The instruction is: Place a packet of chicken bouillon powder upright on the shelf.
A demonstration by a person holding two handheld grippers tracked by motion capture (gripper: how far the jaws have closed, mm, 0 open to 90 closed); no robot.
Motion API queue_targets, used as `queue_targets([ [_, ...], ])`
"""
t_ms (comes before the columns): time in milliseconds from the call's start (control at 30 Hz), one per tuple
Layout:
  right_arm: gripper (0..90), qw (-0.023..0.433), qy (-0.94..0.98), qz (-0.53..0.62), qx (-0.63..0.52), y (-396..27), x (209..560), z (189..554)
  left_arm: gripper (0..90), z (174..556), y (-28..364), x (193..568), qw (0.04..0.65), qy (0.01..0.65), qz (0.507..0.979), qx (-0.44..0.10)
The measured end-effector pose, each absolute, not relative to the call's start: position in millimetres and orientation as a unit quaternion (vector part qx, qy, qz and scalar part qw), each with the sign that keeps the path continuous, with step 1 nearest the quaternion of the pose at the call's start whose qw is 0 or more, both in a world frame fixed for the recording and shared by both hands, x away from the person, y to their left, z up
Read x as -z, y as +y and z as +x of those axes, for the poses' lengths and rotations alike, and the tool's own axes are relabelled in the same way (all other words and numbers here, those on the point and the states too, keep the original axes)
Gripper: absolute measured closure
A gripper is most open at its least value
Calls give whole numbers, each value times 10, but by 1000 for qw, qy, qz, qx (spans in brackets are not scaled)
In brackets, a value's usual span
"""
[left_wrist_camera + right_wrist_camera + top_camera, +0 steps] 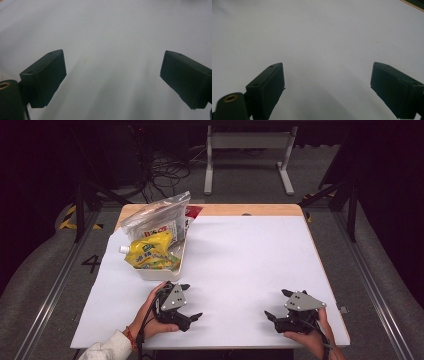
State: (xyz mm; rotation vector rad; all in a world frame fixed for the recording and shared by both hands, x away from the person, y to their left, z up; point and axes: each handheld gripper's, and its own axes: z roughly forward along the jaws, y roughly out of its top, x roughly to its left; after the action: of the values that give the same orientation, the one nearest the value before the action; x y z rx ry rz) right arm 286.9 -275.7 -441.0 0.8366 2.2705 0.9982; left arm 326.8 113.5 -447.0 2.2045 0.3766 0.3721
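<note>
The left gripper [191,300] rests low at the near edge of the table, held in the person's left hand [150,312], and its jaws stand spread wide with nothing between them; in the left gripper view the two black pads [47,75] frame only the bare white sheet [110,37]. Just beyond this gripper, on the side away from the person and slightly to its left, sits a white tub [157,270], close to the jaws but not touching them. A yellow spouted pouch [149,252] lies in the tub with its white cap pointing away to the left, and behind it a clear zip bag [157,220] with printed packets inside leans up out of the tub; a red item [193,211] peeks out at the bag's far side. Well apart to the right, across an open stretch of sheet, the right gripper [276,306] lies in the person's right hand [310,337], its jaws turned toward the left gripper and likewise released, wide and empty; the right gripper view shows its pads [268,87] over plain white sheet, with a strip of the wooden table edge [412,5] at the far corner.
</note>
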Motion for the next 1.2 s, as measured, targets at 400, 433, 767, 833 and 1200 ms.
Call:
queue_targets([
  [400, 122, 261, 837, 303, -372, -2707, 4396, 2849, 70, 3275, 1227, 4419, 434, 162, 872, -155],
  [433, 122, 261, 837, 304, -372, -2710, 4396, 2849, 70, 3276, 1225, 4420, 433, 162, 873, -156],
  [767, 122, 262, 835, 306, -376, -2730, 4394, 2853, 70, 3290, 1217, 4423, 426, 158, 876, -159],
  [833, 122, 263, 834, 306, -376, -2730, 4392, 2852, 70, 3289, 1216, 4424, 426, 159, 877, -158],
  [1200, 123, 266, 830, 310, -379, -2758, 4382, 2856, 70, 3308, 1231, 4421, 424, 161, 877, -159],
])
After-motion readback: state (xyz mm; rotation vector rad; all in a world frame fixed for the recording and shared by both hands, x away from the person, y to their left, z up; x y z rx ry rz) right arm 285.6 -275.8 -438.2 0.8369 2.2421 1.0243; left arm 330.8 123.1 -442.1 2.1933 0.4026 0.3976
